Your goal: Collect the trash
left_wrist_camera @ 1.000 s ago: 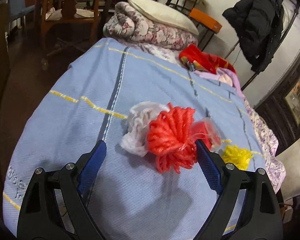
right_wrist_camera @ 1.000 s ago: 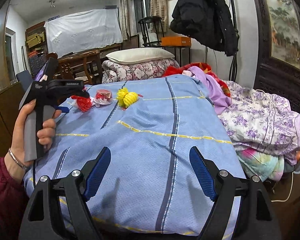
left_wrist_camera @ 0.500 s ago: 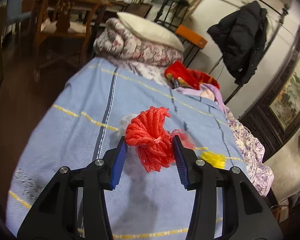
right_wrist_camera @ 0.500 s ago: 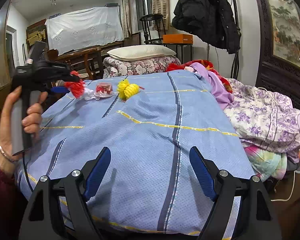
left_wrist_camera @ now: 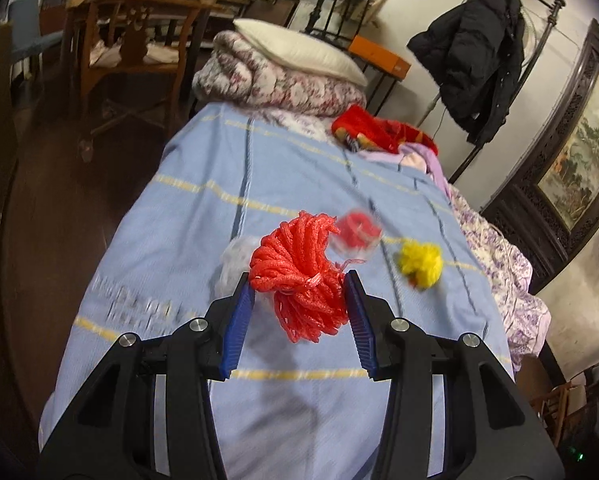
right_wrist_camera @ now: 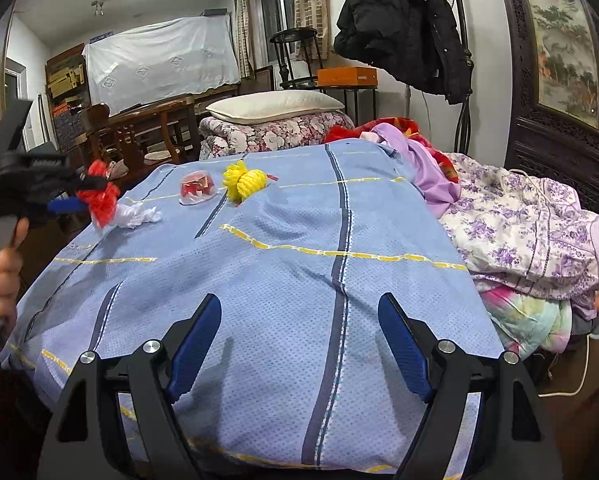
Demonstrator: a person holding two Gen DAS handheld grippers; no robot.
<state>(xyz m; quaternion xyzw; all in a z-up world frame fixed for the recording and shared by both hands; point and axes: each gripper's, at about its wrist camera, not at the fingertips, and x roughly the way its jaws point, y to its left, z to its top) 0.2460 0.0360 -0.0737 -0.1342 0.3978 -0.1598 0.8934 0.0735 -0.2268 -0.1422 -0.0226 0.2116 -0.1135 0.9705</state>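
Note:
My left gripper (left_wrist_camera: 298,286) is shut on a red foam net (left_wrist_camera: 299,268) and holds it above the blue bedspread (left_wrist_camera: 291,408). In the right wrist view the same red foam net (right_wrist_camera: 98,197) hangs from the left gripper (right_wrist_camera: 73,196) over the bed's left edge. Below it on the bedspread lie a white foam net (right_wrist_camera: 137,216), a clear plastic cup with red inside (right_wrist_camera: 197,188) and a yellow foam net (right_wrist_camera: 244,180). My right gripper (right_wrist_camera: 299,344) stands open over the near end of the bedspread (right_wrist_camera: 299,280), with nothing between its fingers.
A folded floral quilt (right_wrist_camera: 275,136) with a white pillow (right_wrist_camera: 275,105) sits at the far end. Red, lilac and purple-flowered clothes (right_wrist_camera: 515,220) are piled along the right side. Wooden chairs (left_wrist_camera: 135,52) stand left of the bed, and a black jacket (right_wrist_camera: 403,24) hangs behind.
The left gripper closed on the red foam net, then lifted it off the bedspread and drew back toward the bed's left edge. The right gripper stayed still.

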